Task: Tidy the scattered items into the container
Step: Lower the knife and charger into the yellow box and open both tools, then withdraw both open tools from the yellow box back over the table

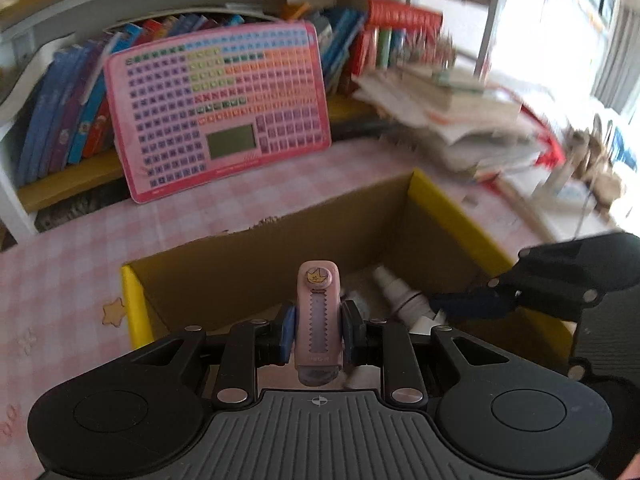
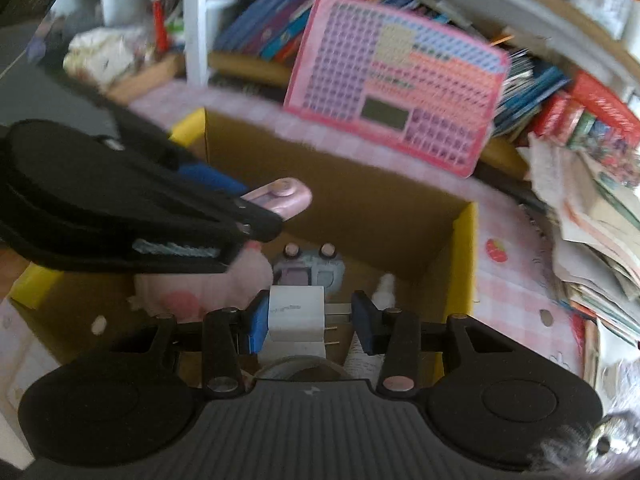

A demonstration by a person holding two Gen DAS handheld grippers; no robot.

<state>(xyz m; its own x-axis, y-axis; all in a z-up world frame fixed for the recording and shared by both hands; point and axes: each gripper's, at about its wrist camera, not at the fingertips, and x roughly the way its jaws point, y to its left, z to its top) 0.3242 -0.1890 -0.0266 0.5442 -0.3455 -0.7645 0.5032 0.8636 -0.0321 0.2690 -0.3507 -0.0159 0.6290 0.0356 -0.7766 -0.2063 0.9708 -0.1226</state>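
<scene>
With the left gripper [image 1: 318, 326] clamping a pink utility knife [image 1: 319, 316] and the right gripper [image 2: 312, 322] pinching a white plug adapter [image 2: 296, 312], both just above the cardboard box [image 1: 256, 264], crowding could knock either piece onto the worktop [image 1: 60, 280].

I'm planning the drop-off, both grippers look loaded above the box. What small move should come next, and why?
Probably lower the left gripper a little and let go: it is shut on the pink utility knife with the crown sticker, which already hangs over the brown cardboard box with yellow edges. The right gripper, holding a white plug adapter, can follow.
</scene>
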